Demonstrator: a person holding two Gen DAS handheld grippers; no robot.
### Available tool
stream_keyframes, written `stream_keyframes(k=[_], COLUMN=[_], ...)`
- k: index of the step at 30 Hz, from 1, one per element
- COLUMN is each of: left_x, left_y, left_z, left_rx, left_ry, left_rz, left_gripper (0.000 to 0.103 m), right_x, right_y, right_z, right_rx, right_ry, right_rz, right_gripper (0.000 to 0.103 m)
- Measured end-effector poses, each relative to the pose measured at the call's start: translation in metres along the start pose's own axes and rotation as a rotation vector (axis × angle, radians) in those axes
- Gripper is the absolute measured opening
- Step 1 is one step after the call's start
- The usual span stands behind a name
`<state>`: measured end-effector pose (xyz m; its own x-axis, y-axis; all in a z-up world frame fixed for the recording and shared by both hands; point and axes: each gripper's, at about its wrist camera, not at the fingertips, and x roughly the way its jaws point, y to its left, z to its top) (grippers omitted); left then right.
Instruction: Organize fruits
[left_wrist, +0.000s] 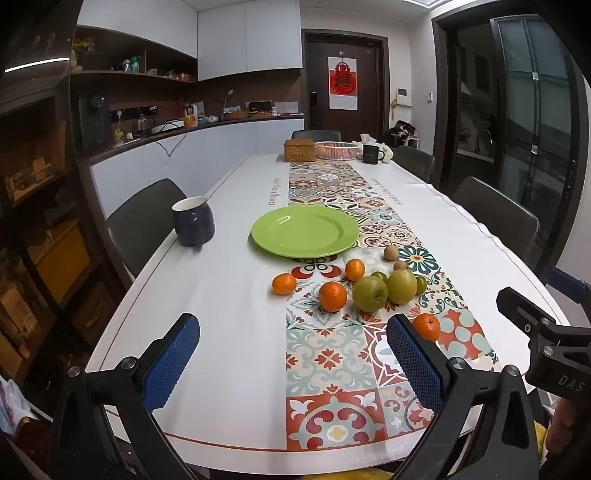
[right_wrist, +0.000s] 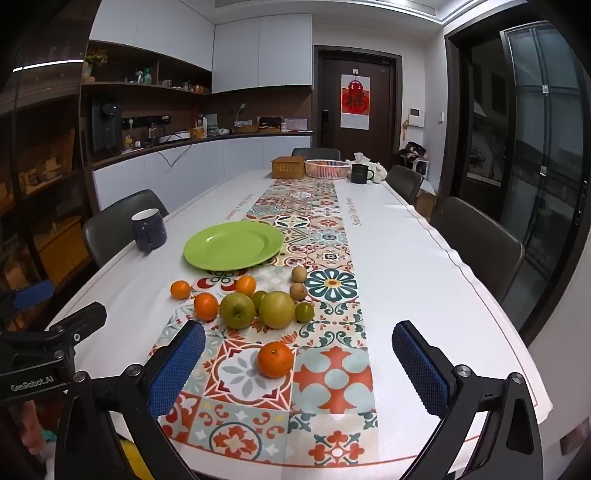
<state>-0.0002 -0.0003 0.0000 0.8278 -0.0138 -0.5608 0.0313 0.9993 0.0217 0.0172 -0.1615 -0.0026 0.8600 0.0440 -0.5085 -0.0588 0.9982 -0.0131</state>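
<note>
Both hand-held grippers, left (left_wrist: 291, 354) and right (right_wrist: 299, 363), hung released over the surface (right_wrist: 424, 280), grasping nothing. Fruits (right_wrist: 255, 308) lay clustered on the runner just before the green plate (right_wrist: 233, 245); one orange (right_wrist: 275, 359) sat apart, nearer.

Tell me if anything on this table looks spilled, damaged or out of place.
Nothing spilled or damaged. The fruits lie loose on the patterned runner beside the bare green plate, one orange apart from the rest.

"GenRobot.AI" on left gripper (right_wrist: 55, 363), perhaps "DAS" on right gripper (left_wrist: 546, 343)
</note>
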Motion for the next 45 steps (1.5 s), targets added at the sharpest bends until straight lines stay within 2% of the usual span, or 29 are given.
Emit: stream_keyframes(k=[45], left_x=[-0.010], left_y=[0.004], left_z=[0.002], left_rx=[-0.013], left_ry=[-0.029], left_rz=[0.010], left_gripper=[0.103], right_x=[-0.005], right_y=[0.002], right_z=[0.003], right_rx=[-0.004], right_ry=[-0.017], right_rz=[-0.005], right_gripper=[0.102])
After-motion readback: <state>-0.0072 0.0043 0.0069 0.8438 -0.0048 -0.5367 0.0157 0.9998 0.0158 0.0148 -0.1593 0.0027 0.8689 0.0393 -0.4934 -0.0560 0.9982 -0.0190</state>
